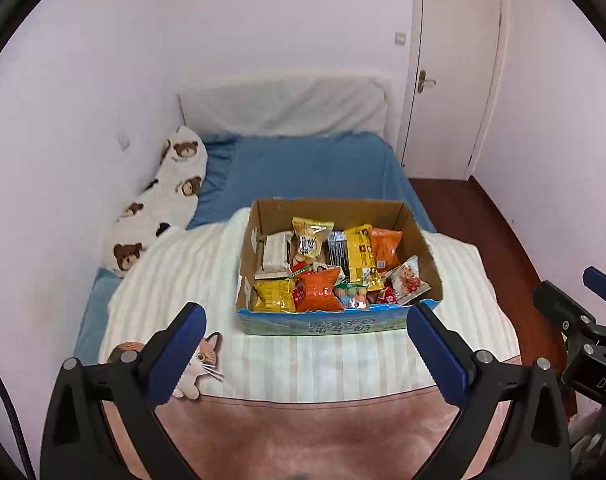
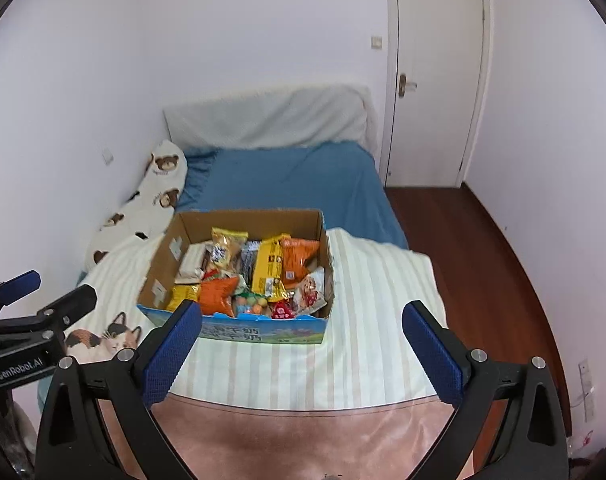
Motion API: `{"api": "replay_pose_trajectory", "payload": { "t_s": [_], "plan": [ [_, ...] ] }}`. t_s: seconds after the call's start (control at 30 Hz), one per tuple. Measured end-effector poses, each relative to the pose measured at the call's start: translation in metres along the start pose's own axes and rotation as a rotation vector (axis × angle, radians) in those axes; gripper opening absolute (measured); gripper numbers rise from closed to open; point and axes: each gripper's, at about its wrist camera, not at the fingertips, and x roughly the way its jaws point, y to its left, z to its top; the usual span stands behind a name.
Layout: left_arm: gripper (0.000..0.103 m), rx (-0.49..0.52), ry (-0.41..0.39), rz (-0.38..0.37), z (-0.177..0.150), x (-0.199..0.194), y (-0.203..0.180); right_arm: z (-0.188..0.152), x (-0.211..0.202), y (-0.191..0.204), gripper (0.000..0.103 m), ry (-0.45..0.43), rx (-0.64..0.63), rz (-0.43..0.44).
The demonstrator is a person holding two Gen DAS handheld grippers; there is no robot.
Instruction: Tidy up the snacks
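The cardboard box point(image 1: 417, 236) of snack packets point(image 1: 317, 290) sits mid-bed on the striped blanket point(image 1: 323, 364), near its foot edge. Left gripper point(image 1: 307, 354) and right gripper point(image 2: 301, 354) hang above, jaws wide apart, empty. Looks like the sorting is done; otherwise the next move is a descent into the box.

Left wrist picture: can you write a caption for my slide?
A cardboard box full of snack packets sits on a striped blanket, beyond the open left gripper.

Home bedroom, bed point(image 1: 311, 168), bear-print pillow point(image 1: 159, 200), closed door point(image 1: 455, 72)
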Motion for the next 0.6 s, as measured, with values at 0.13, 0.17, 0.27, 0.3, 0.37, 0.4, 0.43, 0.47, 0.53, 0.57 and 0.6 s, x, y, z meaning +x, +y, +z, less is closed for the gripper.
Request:
{"api": "replay_pose_trajectory", "payload": {
  "t_s": [0.13,0.17,0.27,0.3,0.37,0.4,0.43,0.47,0.53,0.57,0.6],
  "plan": [
    [0.103,-0.011,-0.052,0.03,-0.006,-0.029,0.0,-0.007,-0.036,0.003,0.103,-0.055,-0.01,-0.013],
    [0.103,-0.012,-0.067,0.043,-0.008,-0.038,0.0,-0.008,-0.043,0.003,0.103,-0.064,-0.009,-0.011],
    [0.103,-0.02,-0.107,0.066,-0.013,-0.059,0.001,-0.013,-0.068,0.005,0.103,-0.097,-0.019,-0.016],
    [0.103,-0.025,-0.11,0.069,-0.015,-0.063,0.001,-0.015,-0.073,0.006,0.103,-0.104,-0.021,-0.017],
    [0.103,-0.027,-0.113,0.065,-0.019,-0.071,0.002,-0.018,-0.086,0.007,0.103,-0.117,-0.019,-0.009],
    [0.103,-0.027,-0.112,0.07,-0.021,-0.074,0.001,-0.019,-0.091,0.008,0.103,-0.122,-0.02,-0.006],
    [0.103,-0.028,-0.112,0.07,-0.023,-0.077,0.001,-0.019,-0.094,0.01,0.103,-0.126,-0.021,-0.005],
    [0.103,-0.029,-0.113,0.068,-0.026,-0.079,0.001,-0.02,-0.098,0.011,0.103,-0.131,-0.026,-0.004],
    [0.103,-0.039,-0.118,0.073,-0.03,-0.083,0.002,-0.022,-0.103,0.013,0.103,-0.137,-0.028,0.001],
    [0.103,-0.042,-0.121,0.073,-0.031,-0.083,0.002,-0.022,-0.104,0.014,0.103,-0.137,-0.029,0.006],
    [0.103,-0.044,-0.117,0.077,-0.031,-0.082,0.003,-0.023,-0.104,0.014,0.103,-0.138,-0.03,0.006]
  ]
}}
